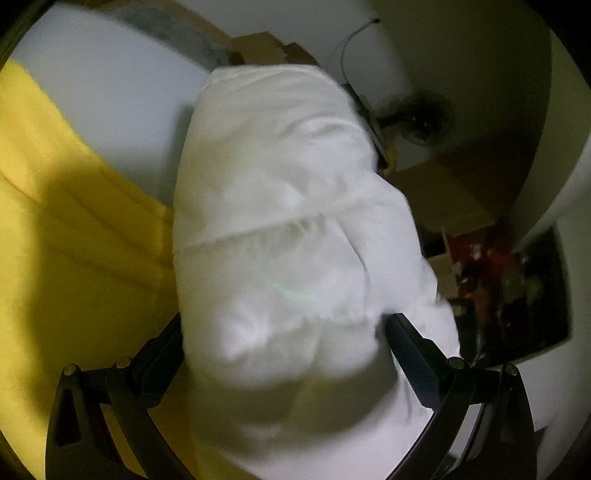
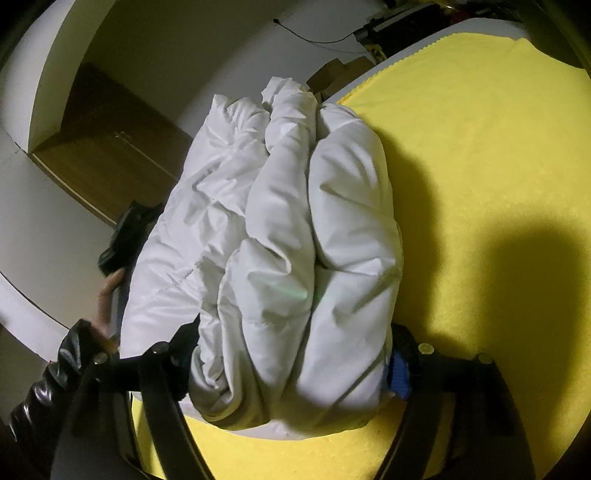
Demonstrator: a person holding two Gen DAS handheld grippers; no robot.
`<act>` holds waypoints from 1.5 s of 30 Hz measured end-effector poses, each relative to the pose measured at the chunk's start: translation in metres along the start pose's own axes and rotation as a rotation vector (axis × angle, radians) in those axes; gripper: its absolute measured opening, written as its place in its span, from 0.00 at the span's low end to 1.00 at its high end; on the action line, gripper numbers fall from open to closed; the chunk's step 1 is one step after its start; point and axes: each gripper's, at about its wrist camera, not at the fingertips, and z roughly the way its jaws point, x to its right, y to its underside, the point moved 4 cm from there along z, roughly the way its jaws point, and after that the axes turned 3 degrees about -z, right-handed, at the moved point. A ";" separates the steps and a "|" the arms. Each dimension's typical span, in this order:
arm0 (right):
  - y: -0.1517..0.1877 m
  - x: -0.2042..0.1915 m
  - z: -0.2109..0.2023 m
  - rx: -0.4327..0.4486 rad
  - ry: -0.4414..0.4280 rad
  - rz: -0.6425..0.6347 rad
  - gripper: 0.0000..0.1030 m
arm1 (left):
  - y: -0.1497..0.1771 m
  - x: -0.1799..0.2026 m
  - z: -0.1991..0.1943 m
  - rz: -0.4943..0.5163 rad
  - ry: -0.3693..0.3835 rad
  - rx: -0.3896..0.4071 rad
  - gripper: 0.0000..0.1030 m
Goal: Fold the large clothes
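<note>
A white puffy jacket point(image 1: 288, 221) is folded into a thick bundle and held up over a yellow cloth point(image 1: 55, 236). My left gripper point(image 1: 284, 332) has its jaws wide apart, pressed on both sides of the bundle's near end. In the right wrist view the same jacket point(image 2: 280, 236) shows as several stacked padded layers. My right gripper point(image 2: 295, 339) clamps the other end of the bundle between its fingers. The left gripper's body point(image 2: 129, 232) and the person's hand point(image 2: 110, 295) show at the jacket's left side.
The yellow cloth point(image 2: 480, 184) covers a white table point(image 2: 487, 26). Brown cardboard boxes point(image 1: 458, 195) and a box of red and dark clutter point(image 1: 517, 288) stand beyond the table edge. A wooden cabinet point(image 2: 107, 155) stands at the left. A black cable point(image 2: 314, 38) hangs on the wall.
</note>
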 end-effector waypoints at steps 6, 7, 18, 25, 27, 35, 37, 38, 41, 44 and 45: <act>-0.002 -0.004 0.007 0.001 0.011 -0.005 0.78 | -0.002 0.000 0.007 0.029 -0.031 -0.024 0.87; -0.002 -0.004 0.007 0.000 0.011 -0.006 0.78 | -0.001 0.003 0.007 0.039 -0.033 -0.024 0.80; -0.003 -0.029 -0.008 0.076 0.034 -0.136 0.41 | 0.017 0.063 -0.039 0.230 -0.128 0.095 0.29; 0.013 -0.115 -0.040 0.093 -0.068 -0.222 0.39 | 0.031 0.096 -0.152 0.315 -0.132 0.187 0.29; 0.024 -0.148 -0.048 0.092 -0.084 -0.272 0.39 | 0.037 0.094 -0.177 0.321 -0.140 0.202 0.29; 0.079 -0.203 -0.057 0.005 -0.111 -0.365 0.39 | 0.088 0.040 -0.245 0.276 -0.202 0.208 0.29; 0.090 -0.200 -0.054 -0.022 -0.105 -0.361 0.39 | 0.100 0.018 -0.248 0.275 -0.220 0.194 0.29; 0.096 -0.197 -0.053 -0.039 -0.096 -0.363 0.39 | 0.106 0.010 -0.248 0.273 -0.225 0.188 0.29; 0.109 -0.198 -0.053 -0.096 -0.065 -0.368 0.39 | 0.119 -0.017 -0.241 0.238 -0.236 0.157 0.29; 0.116 -0.195 -0.052 -0.139 -0.042 -0.359 0.39 | 0.137 -0.040 -0.231 0.218 -0.250 0.134 0.29; 0.118 -0.193 -0.050 -0.150 -0.030 -0.355 0.39 | 0.138 -0.046 -0.227 0.216 -0.249 0.135 0.29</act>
